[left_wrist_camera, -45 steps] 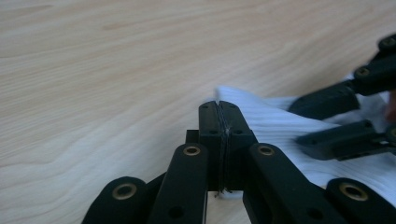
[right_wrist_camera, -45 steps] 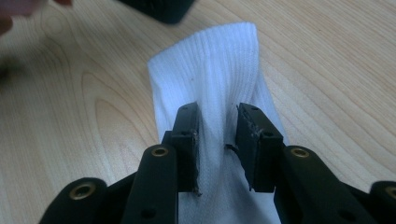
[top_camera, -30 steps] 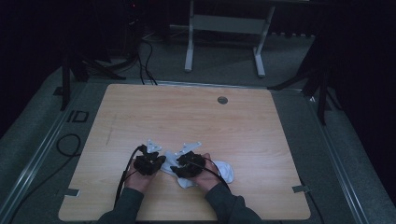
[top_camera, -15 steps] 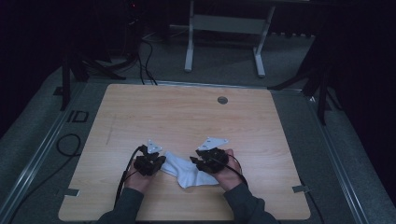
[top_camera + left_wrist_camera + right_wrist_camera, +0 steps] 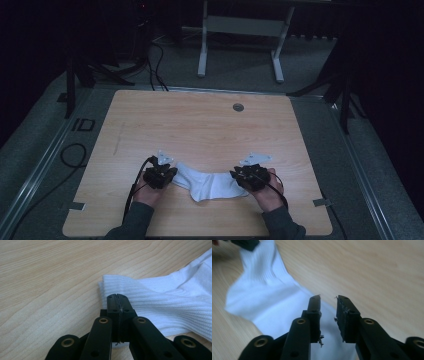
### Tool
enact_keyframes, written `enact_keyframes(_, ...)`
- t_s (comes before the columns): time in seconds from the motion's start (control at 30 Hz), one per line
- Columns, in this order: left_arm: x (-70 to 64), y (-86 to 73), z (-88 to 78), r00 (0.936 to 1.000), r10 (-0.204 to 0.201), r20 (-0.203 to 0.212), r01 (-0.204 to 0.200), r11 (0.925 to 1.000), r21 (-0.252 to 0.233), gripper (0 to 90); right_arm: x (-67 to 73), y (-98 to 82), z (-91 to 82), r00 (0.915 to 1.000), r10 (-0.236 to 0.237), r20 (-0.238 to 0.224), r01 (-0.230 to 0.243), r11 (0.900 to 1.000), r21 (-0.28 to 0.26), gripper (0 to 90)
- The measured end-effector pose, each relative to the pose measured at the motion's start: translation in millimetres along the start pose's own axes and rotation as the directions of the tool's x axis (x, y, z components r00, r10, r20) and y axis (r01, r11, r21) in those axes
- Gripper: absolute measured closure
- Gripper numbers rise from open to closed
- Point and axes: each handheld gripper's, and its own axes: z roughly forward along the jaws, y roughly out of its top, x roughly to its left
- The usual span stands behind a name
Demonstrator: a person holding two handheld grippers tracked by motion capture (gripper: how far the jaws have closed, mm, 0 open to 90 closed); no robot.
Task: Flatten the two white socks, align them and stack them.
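- Since a second ago the two hands are spreading apart along the near edge of the table [image 5: 200, 120]: they were nearly touching over a bunched white sock [image 5: 212, 184], and now that sock is lying stretched out between them.
- High view: the left gripper [image 5: 170, 175] is sitting at the sock's left end and the right gripper [image 5: 235, 176] at its right end, both low on the wood. The person's forearms are coming in from the bottom edge in dark sleeves, the left hand [image 5: 149, 191] and right hand [image 5: 267, 192] wrapped around the gripper bodies, a black cable trailing back from each. A small round grommet [image 5: 238, 107] is set in the table's far side. On the floor strip to the left, marks reading like "ID" [image 5: 82, 124] are showing. How the jaws stand is too small to tell from here.
- Left gripper view: the left gripper [image 5: 117, 298] is showing its jaws pressed together, clamped on the ribbed cuff edge of the sock [image 5: 160, 297], with white fabric caught in the seam between them. The sock is running off to the right over the pale wood grain.
- Right gripper view: the right gripper [image 5: 328, 300] is showing its jaws apart with a clear gap, hovering over the smooth end of the sock [image 5: 274, 297], gripping nothing. Bits of lint are clinging to the jaw pads. At the top left corner the other gripper's black tip is sitting on the ribbed cuff.
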Motion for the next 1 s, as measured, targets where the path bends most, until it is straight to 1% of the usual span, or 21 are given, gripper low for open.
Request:
enact_keyframes(0.07,-0.1,-0.3,-0.3,1.0000,0.000,0.000,0.000,1.0000,0.001,89.7,-2.8,-9.8,0.3,0.9997,0.024,0.006,-0.024,1.000,0.008,68.5)
enact_keyframes(0.1,-0.1,-0.3,-0.3,1.0000,0.000,0.000,0.000,1.0000,0.001,89.7,-2.8,-9.8,0.3,0.9997,0.024,0.006,-0.024,1.000,0.008,68.5)
enact_keyframes(0.13,-0.2,-0.4,-0.3,1.0000,-0.002,0.000,0.002,1.0000,0.001,89.7,-5.5,-19.7,2.9,0.9987,0.045,0.023,-0.045,0.999,0.024,66.5)
enact_keyframes(0.27,-0.2,-0.4,-0.4,1.0000,-0.003,0.001,0.003,1.0000,0.002,89.7,-7.8,-26.3,8.7,0.9983,0.054,0.022,-0.055,0.997,0.055,66.7)
enact_keyframes(0.33,-0.1,-0.6,-0.6,1.0000,-0.004,0.002,0.004,1.0000,0.002,89.7,-6.9,-27.6,12.1,0.9985,0.041,0.035,-0.044,0.996,0.078,71.5)
enact_keyframes(0.37,0.0,-0.8,-0.8,1.0000,-0.004,0.003,0.004,1.0000,0.003,89.7,-6.4,-28.4,13.5,0.9987,0.023,0.046,-0.027,0.995,0.091,76.3)
enact_keyframes(0.4,0.3,-1.0,-0.9,1.0000,-0.004,0.005,0.004,1.0000,0.003,89.7,-5.4,-29.2,14.1,0.9983,0.008,0.058,-0.014,0.995,0.098,79.3)
enact_keyframes(0.47,0.9,-1.4,-1.3,0.9999,-0.007,0.009,0.007,1.0000,0.002,89.7,-4.3,-29.9,13.8,0.9979,-0.009,0.064,0.002,0.995,0.104,84.9)
enact_keyframes(0.53,1.3,-1.6,-1.4,0.9999,-0.010,0.012,0.010,1.0000,0.002,89.7,-4.0,-29.8,13.3,0.9976,-0.013,0.068,0.006,0.994,0.105,85.5)
enact_keyframes(0.57,1.6,-1.8,-1.4,0.9998,-0.012,0.015,0.012,0.9999,0.001,89.7,-4.8,-29.3,12.2,0.9963,-0.021,0.084,0.013,0.995,0.103,86.0)
enact_keyframes(0.6,1.6,-1.8,-1.4,0.9998,-0.012,0.015,0.012,0.9999,0.001,89.7,-4.8,-29.3,12.2,0.9963,-0.021,0.084,0.013,0.995,0.103,86.0)
enact_keyframes(0.8,0.9,-1.9,-1.8,0.9999,-0.006,0.009,0.006,1.0000,0.006,89.8,-16.9,-30.9,2.8,0.9908,0.009,0.135,-0.020,0.997,0.080,86.1)
enact_keyframes(0.83,0.9,-1.9,-1.9,0.9999,-0.004,0.009,0.004,1.0000,0.008,89.8,-16.9,-30.9,2.8,0.9908,0.009,0.135,-0.020,0.997,0.080,86.1)
enact_keyframes(0.87,0.8,-1.9,-1.9,0.9999,-0.004,0.010,0.004,1.0000,0.008,89.8,-22.2,-31.9,-0.5,0.9890,0.023,0.146,-0.034,0.997,0.074,86.2)
enact_keyframes(0.93,0.9,-2.0,-1.9,0.9999,-0.004,0.013,0.004,1.0000,0.009,89.8,-26.3,-32.4,-2.8,0.9875,0.038,0.153,-0.049,0.997,0.066,86.2)
enact_keyframes(1.0,0.9,-2.1,-2.0,0.9999,-0.004,0.013,0.004,1.0000,0.009,89.8,-29.0,-31.6,-4.1,0.9869,0.041,0.156,-0.051,0.997,0.059,86.2)
